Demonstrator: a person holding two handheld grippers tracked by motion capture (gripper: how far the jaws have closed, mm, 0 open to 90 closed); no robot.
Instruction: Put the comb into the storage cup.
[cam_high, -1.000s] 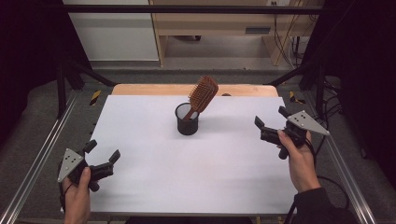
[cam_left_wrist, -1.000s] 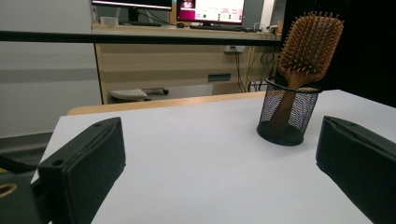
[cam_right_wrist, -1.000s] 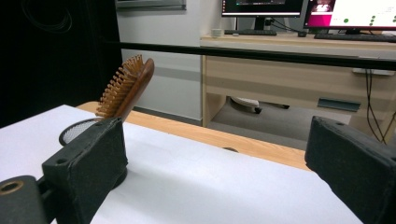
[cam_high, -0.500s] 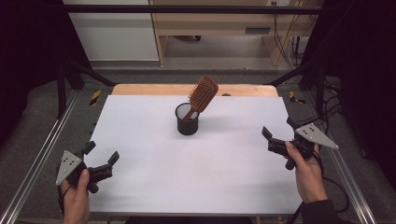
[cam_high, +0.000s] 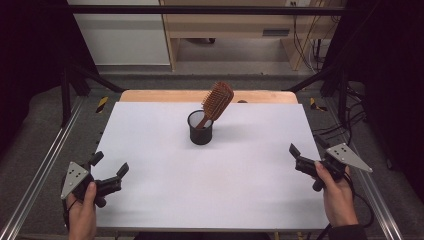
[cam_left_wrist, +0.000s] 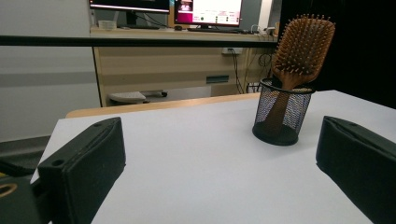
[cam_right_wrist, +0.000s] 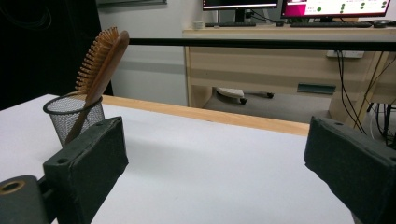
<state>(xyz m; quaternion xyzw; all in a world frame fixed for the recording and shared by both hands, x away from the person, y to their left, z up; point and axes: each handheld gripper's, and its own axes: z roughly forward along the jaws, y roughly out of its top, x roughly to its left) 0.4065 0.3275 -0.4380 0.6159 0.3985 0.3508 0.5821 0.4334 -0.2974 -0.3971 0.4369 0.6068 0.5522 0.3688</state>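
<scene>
Both tongs are gaping wide and empty: right tongs (cam_high: 309, 154) have been retreating from the mesh cup (cam_high: 201, 128), left tongs (cam_high: 110, 166) idling. Wooden hairbrush (cam_high: 217, 101) is leaning inside the cup mid-counter (cam_high: 250, 190), so placement is looking finished.

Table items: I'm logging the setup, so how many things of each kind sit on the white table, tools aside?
Hairbrush: 1
Mesh cup: 1
Total: 2, the hairbrush standing tilted in the mesh cup on the table.
</scene>
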